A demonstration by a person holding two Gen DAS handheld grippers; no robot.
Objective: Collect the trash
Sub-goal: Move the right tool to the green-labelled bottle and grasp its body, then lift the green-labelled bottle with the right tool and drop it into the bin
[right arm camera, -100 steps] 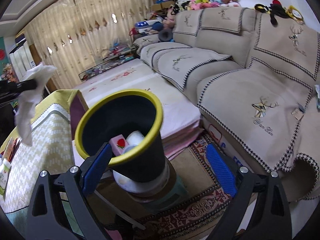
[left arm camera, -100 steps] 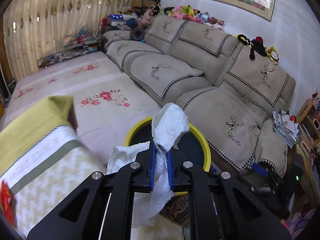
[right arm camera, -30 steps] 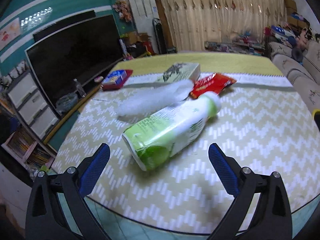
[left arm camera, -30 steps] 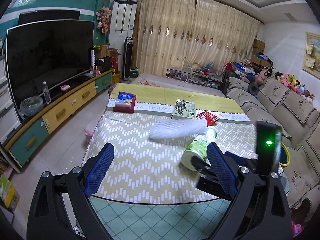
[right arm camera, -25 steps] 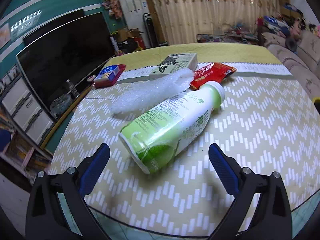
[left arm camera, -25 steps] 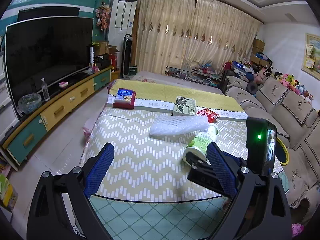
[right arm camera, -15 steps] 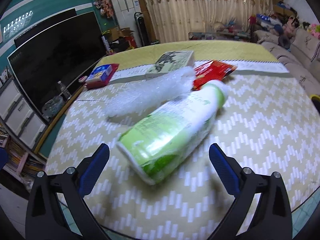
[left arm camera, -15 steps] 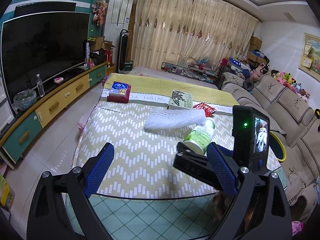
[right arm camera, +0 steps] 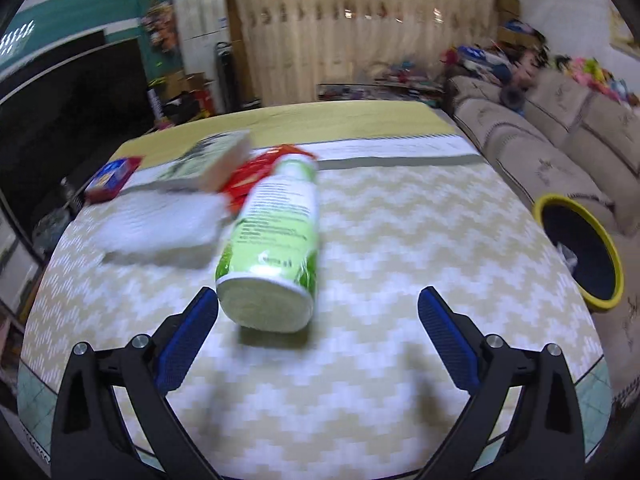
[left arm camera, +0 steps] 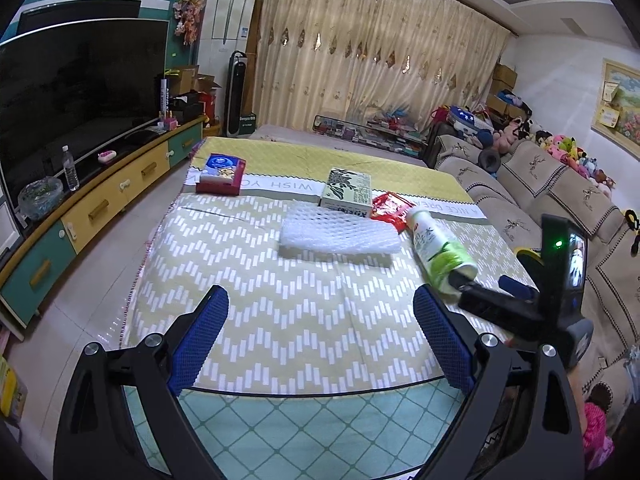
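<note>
On the bench (left arm camera: pixel 304 320), a bottle (right arm camera: pixel 276 236) was laid on its side, base toward the right gripper (right arm camera: pixel 318 332). A foam sleeve (left arm camera: pixel 340 236) was placed at the bottle's 9 o'clock, touching or just beside it. A wrapper (left arm camera: pixel 388 210) and a box (left arm camera: pixel 346 192) were set behind them, toward 12 o'clock. A bin (right arm camera: pixel 580 248) was stood off the bench's edge at 3 o'clock.

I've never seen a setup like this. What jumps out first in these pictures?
A green-and-white bottle lies on its side on the zigzag tablecloth, just ahead of the open right gripper. Left of it lies a white foam net sleeve. A yellow-rimmed trash bin stands off the table's right edge, by the sofa.
</note>
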